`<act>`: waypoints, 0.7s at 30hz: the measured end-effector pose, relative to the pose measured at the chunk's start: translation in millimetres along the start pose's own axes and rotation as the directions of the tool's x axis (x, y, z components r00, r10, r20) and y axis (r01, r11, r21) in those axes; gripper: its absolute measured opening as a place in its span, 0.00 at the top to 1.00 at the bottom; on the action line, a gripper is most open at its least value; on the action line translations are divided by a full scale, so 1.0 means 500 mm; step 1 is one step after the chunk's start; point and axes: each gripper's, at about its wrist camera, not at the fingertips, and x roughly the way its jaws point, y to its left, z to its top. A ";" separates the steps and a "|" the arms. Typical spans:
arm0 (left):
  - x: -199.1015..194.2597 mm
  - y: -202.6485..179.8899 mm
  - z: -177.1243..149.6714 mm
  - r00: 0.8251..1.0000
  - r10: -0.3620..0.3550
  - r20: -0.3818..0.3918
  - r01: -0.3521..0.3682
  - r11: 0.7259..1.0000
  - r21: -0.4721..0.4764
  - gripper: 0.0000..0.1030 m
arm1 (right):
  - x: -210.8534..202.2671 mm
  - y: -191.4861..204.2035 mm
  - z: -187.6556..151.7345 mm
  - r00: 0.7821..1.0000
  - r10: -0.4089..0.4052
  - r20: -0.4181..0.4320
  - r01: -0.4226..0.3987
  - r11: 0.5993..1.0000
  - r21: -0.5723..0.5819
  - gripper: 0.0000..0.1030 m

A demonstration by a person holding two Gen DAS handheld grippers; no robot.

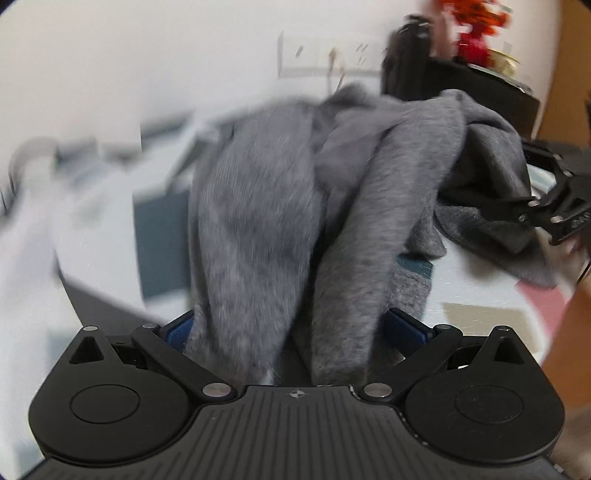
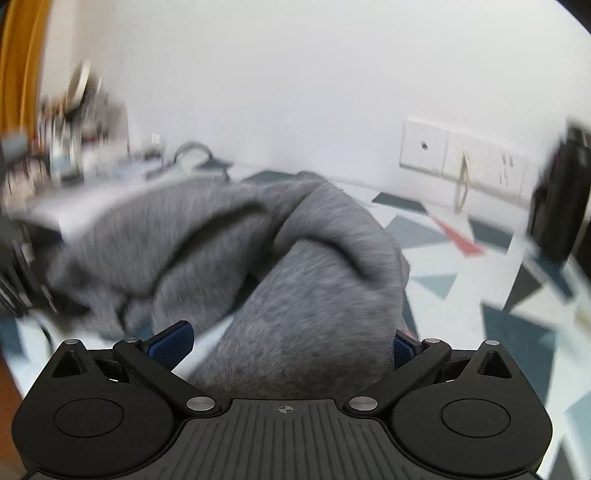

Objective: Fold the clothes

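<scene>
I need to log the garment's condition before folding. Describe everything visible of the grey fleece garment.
The grey fleece garment looks soft, fuzzy and thick, plain heathered grey with no visible print. It is unfolded and bunched into long rolls and deep creases, lifted in places above the table's geometric-patterned cloth. Fabric runs between the blue pads of the left hand-held gripper and of the right hand-held gripper. Motion blur hides seams and its exact type.

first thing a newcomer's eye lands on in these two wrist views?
The bunched grey garment, which fills the middle of both views and drapes between the blue pads of the left gripper and the right gripper, both spread wide. Next, the tabletop with its teal, grey and red triangle pattern, right of the cloth in the right wrist view. Then the blurred red flowers, top right of the left wrist view.
</scene>
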 end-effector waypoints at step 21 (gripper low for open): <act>0.004 -0.024 0.001 0.996 0.082 -0.016 -0.083 0.995 -0.061 0.00 | 0.062 -0.048 -0.009 0.980 -0.037 -0.194 0.058 0.993 0.105 0.01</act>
